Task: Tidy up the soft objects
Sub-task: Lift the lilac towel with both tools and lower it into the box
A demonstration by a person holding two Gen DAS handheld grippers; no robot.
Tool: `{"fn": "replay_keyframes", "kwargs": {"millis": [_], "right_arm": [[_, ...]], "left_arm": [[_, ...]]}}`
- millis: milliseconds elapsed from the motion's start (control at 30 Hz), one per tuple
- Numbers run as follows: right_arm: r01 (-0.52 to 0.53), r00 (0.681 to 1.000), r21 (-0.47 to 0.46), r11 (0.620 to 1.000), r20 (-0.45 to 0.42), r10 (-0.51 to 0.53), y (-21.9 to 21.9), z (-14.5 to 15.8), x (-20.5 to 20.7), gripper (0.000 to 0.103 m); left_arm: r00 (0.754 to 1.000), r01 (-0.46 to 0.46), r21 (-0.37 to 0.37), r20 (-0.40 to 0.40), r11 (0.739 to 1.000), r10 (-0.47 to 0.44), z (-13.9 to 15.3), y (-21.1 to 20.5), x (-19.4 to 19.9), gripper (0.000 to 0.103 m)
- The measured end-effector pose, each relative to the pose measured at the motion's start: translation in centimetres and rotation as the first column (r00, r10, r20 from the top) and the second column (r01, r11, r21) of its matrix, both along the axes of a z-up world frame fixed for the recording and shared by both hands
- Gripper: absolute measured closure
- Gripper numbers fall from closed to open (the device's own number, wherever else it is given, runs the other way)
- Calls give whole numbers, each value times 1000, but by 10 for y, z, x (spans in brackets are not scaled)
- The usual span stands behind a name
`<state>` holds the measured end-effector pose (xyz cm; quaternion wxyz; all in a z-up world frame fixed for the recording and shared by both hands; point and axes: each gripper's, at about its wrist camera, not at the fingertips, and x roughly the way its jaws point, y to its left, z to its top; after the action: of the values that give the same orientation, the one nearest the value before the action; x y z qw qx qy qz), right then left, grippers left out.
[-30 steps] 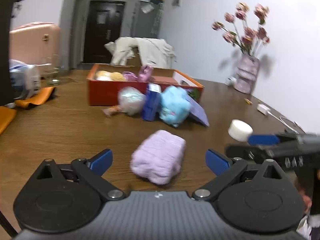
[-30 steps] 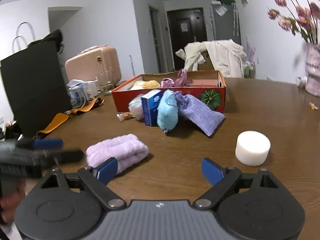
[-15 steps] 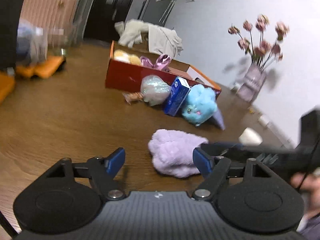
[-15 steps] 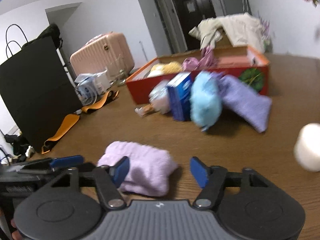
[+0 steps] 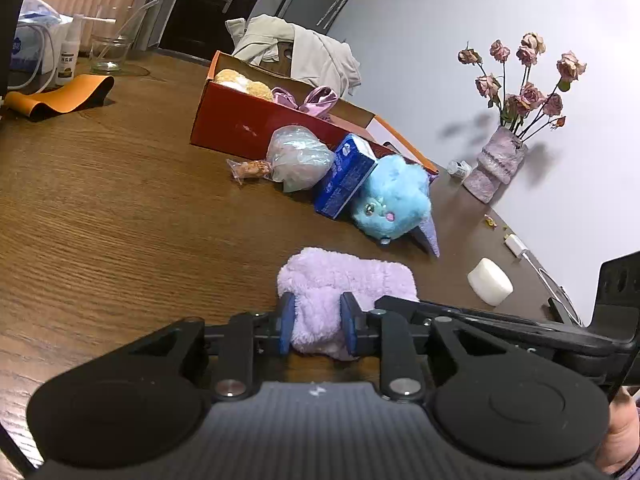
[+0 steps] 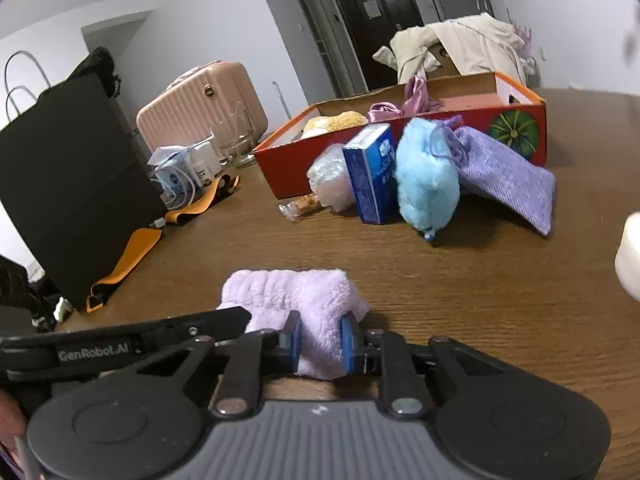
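At six o'clock on the counter (image 5: 120, 216), we have the lilac towel (image 5: 344, 280) pinched from both ends.

The left gripper (image 5: 316, 326) and the right gripper (image 6: 320, 342) have both just been closing, and each now squeezes a bunched fold of the towel's near edge between its blue pads. To lift well, we judge we should raise both together and keep them level, so the fluffy cloth neither stretches nor slips, then carry it toward the orange box (image 6: 400, 140) at twelve o'clock, clearing the blue plush (image 6: 426, 184) and blue carton (image 6: 370, 172) before it. How deep the pads bite is hidden by pile. The white puck (image 5: 490, 284) at three o'clock is cut off in the right view.
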<state>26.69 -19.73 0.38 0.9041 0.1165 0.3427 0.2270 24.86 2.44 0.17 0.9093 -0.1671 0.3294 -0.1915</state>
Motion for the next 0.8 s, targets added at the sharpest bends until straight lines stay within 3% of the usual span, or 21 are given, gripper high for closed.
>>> {"fn": "replay_keyframes", "kwargs": {"millis": [100, 233, 433, 533, 667, 800], "right_arm": [[-6, 1000, 9, 1000, 9, 6, -1, 10, -1, 86], [-35, 996, 23, 999, 82, 33, -8, 44, 8, 86], [-65, 979, -7, 998, 191, 65, -18, 98, 84, 86], [-76, 987, -2, 997, 142, 76, -17, 106, 147, 86], [-66, 998, 0, 998, 8, 66, -11, 91, 231, 86], [-56, 996, -84, 995, -68, 51, 10, 69, 293, 86]], "left_arm": [[1000, 8, -13, 7, 1000, -8, 12, -2, -2, 80], [994, 41, -33, 106, 999, -37, 50, -5, 6, 80], [989, 48, -45, 145, 998, -41, 96, -9, 83, 80], [994, 33, -37, 101, 999, -29, 104, -13, 144, 80], [999, 28, 40, 27, 999, -30, 92, -17, 216, 80], [998, 9, 138, -64, 990, 0, 72, -20, 273, 79]]}}
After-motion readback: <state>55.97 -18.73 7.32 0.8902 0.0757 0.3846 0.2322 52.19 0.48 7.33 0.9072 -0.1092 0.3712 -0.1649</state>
